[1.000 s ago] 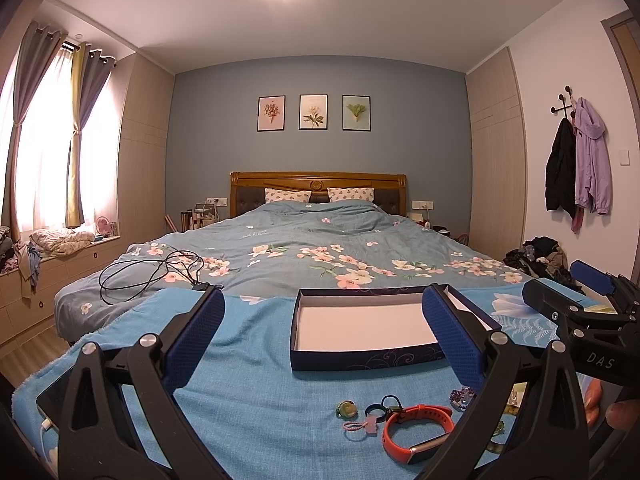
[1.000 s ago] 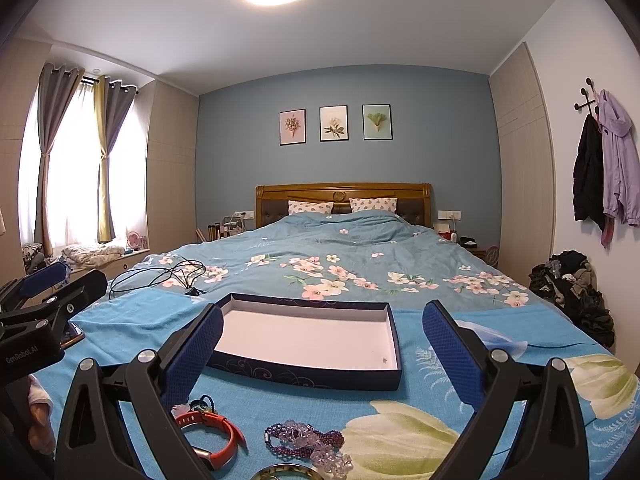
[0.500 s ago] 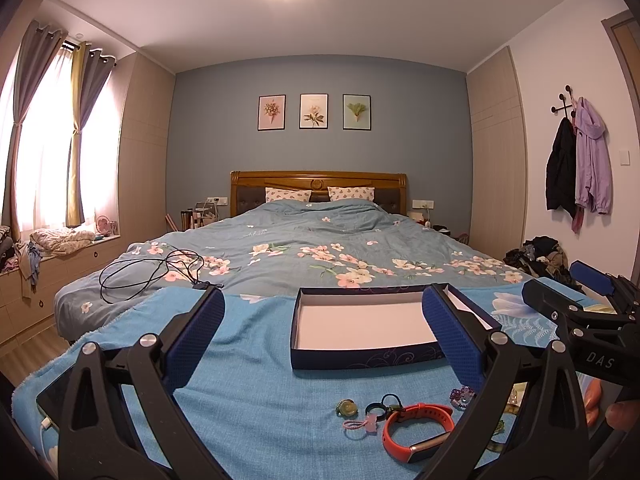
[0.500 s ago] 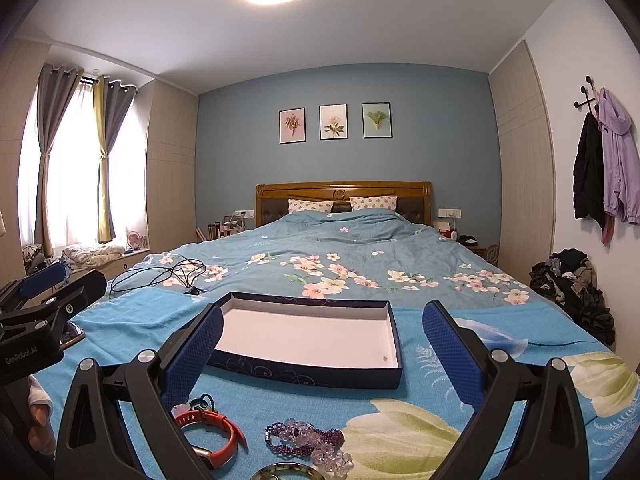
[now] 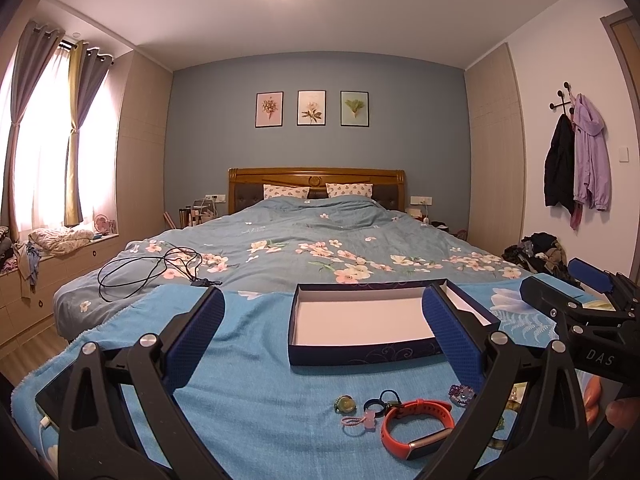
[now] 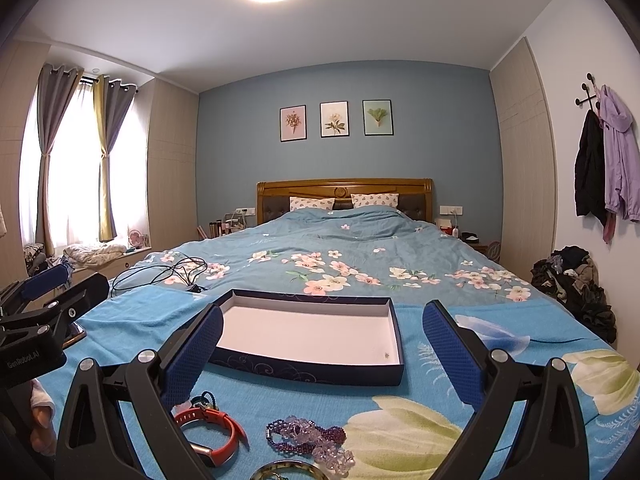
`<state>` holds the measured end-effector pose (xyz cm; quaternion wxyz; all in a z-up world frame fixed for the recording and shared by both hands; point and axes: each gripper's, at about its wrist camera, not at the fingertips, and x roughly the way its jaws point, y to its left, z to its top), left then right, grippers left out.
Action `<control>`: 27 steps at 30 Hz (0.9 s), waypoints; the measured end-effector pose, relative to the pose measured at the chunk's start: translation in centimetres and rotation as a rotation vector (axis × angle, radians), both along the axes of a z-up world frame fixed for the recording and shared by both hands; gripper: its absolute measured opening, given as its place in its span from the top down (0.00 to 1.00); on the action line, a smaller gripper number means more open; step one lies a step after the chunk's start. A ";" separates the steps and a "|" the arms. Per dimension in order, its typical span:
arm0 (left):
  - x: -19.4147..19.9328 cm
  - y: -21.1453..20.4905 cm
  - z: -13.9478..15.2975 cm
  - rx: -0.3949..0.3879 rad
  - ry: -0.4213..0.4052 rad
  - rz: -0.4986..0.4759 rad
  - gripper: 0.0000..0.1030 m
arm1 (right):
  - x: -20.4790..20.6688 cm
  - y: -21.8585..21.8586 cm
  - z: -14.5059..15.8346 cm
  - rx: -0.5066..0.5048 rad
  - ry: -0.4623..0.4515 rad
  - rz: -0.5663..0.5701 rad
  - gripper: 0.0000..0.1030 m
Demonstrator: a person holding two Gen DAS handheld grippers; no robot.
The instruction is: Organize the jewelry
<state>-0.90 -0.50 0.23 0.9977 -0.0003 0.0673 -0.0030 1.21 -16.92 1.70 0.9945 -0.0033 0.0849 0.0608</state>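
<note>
Bed [image 5: 320,248] carries everything: empty navy box [image 6: 312,368] mid-blanket, jewelry strewn on the near side of it, both tongs, left [image 5: 324,340] and right [image 6: 324,348], spread wide and holding nothing, hovering above the near edge. Near pieces are the orange band [image 5: 416,426], purple bead bracelet [image 6: 308,438], and small rings [image 5: 345,405] just left of the band. Risk, as I judge it: soft blanket gives under the pads, so rings could sink or slip, and beads may snag neighbours.
</note>
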 end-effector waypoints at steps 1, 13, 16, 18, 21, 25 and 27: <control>0.1 -0.1 0.0 0.001 0.003 0.000 0.06 | -0.1 0.1 0.0 0.000 0.000 0.001 0.06; 0.6 -0.2 -0.5 0.002 0.051 -0.039 0.06 | 0.1 -0.9 0.1 0.006 0.035 0.006 0.06; 1.2 -0.5 -1.1 0.015 0.092 -0.062 0.06 | 0.4 -1.3 -0.4 -0.009 0.080 0.010 0.06; 1.7 -0.7 -1.7 0.023 0.135 -0.089 0.06 | 0.7 -1.5 -0.9 -0.024 0.132 0.025 0.06; 2.6 -1.0 -2.7 0.026 0.207 -0.144 0.06 | 1.3 -1.8 -1.8 -0.037 0.226 0.065 0.06; 4.9 -1.4 -4.4 0.006 0.327 -0.233 0.11 | 1.8 -2.4 -3.7 -0.033 0.372 0.132 0.13; 5.8 -1.6 -5.2 -0.009 0.371 -0.275 0.15 | 1.9 -2.6 -4.6 -0.031 0.441 0.171 0.18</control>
